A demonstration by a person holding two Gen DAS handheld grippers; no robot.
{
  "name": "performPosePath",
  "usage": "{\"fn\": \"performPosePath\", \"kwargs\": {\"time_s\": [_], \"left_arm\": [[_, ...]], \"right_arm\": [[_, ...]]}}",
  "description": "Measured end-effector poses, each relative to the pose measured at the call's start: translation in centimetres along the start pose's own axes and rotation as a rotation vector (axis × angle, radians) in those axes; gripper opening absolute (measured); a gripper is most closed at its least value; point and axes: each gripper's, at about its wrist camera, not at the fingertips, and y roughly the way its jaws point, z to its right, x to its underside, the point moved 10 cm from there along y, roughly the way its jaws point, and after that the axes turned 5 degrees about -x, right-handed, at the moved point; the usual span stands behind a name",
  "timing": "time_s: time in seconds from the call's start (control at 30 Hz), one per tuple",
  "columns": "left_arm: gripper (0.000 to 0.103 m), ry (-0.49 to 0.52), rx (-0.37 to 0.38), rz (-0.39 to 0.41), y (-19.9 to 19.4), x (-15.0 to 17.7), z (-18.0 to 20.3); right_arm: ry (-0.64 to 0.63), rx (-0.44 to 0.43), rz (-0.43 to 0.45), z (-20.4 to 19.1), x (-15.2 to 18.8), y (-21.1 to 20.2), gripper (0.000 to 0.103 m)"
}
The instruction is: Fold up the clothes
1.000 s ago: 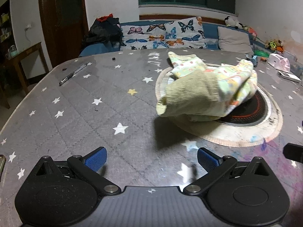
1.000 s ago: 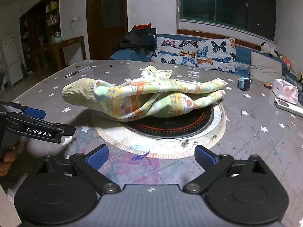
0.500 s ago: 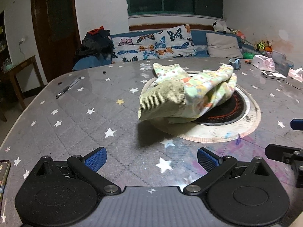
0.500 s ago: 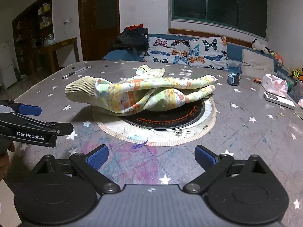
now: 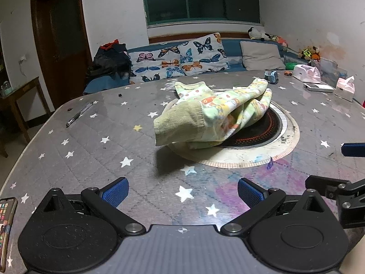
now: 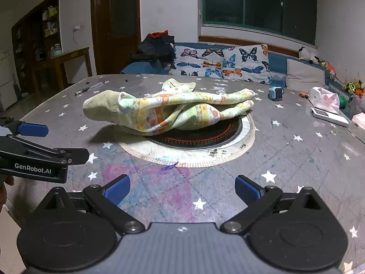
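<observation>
1. A crumpled pale-green and yellow printed child's garment with a ribbed olive cuff [image 6: 164, 109] lies in a heap on the grey star-patterned quilted table [image 6: 296, 159], draped over the left and far part of a round black hotplate with a white rim [image 6: 205, 141] set in the table's middle.
2. The ribbed cuff sticks out to the left, lifted slightly off the table.
3. The left tool [image 5: 182, 190] hangs above the near edge, its blue-padded fingers [image 5: 115, 190] spread wide, holding nothing.
4. The right tool [image 6: 182, 187] is likewise spread wide and empty, well apart from the garment.
5. A dark pen [image 5: 78, 115] lies far left; a smartphone [image 5: 6, 223] sits at the near left edge.
</observation>
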Motion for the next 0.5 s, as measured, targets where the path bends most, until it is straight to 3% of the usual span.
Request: {"fn": "performPosePath", "kwargs": {"time_s": [0.5], "left_arm": [[0.103, 0.006, 0.053, -0.021, 2.0, -1.9, 0.9]], "right_arm": [[0.026, -0.009, -0.031, 1.7, -0.8, 2.3, 0.1]]}}
